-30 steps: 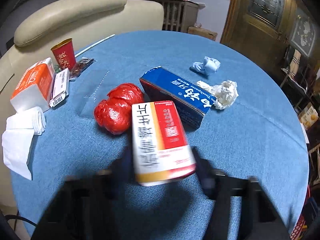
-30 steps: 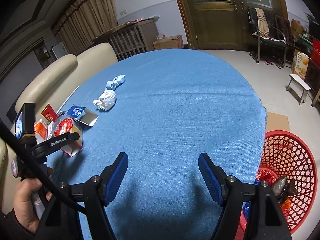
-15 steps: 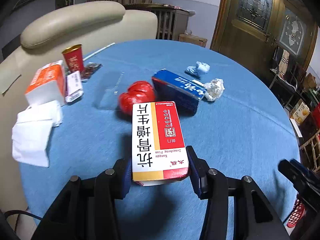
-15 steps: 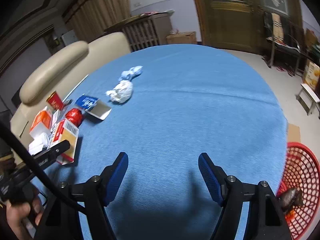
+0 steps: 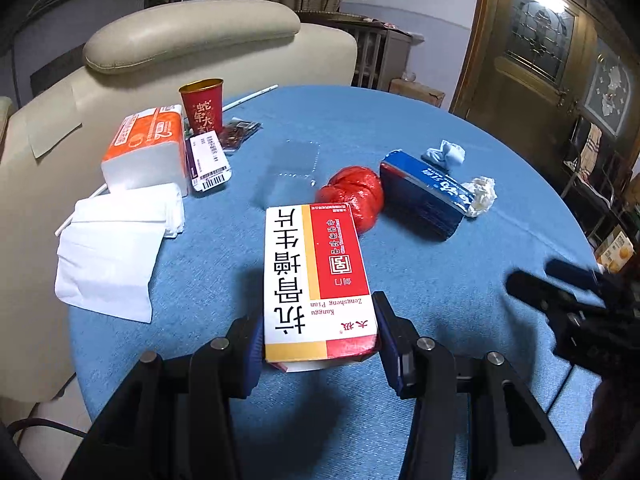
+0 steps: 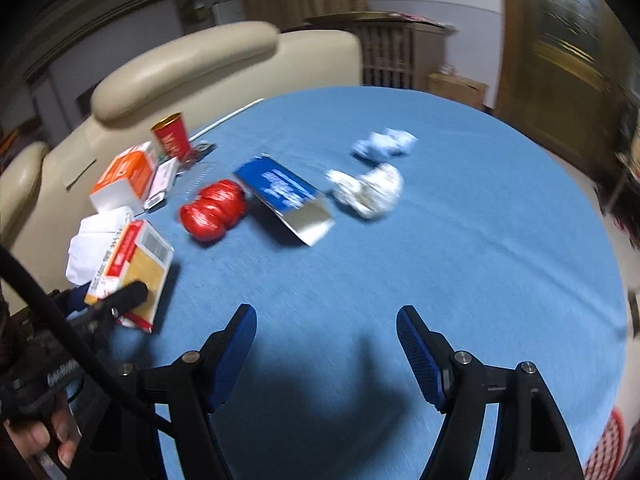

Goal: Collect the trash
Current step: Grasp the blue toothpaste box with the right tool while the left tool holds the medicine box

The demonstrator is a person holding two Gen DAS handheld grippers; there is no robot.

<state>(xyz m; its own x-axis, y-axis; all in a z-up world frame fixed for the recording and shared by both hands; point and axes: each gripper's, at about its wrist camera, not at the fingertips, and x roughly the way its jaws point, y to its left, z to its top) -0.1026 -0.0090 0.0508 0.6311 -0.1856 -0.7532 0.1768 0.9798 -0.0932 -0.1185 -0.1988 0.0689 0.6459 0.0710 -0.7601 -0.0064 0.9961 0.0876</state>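
Carrying the medicine box (image 5: 316,280) nearer, left hand-held gripper (image 5: 318,344) (still clamped).

Both wrist views look steeply down, close over the blue table (image 5: 440,128), sharing its littered far side.

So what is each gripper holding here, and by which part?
The left gripper clamps the red-and-white medicine box by the long sides at its near end. The right gripper holds nothing.
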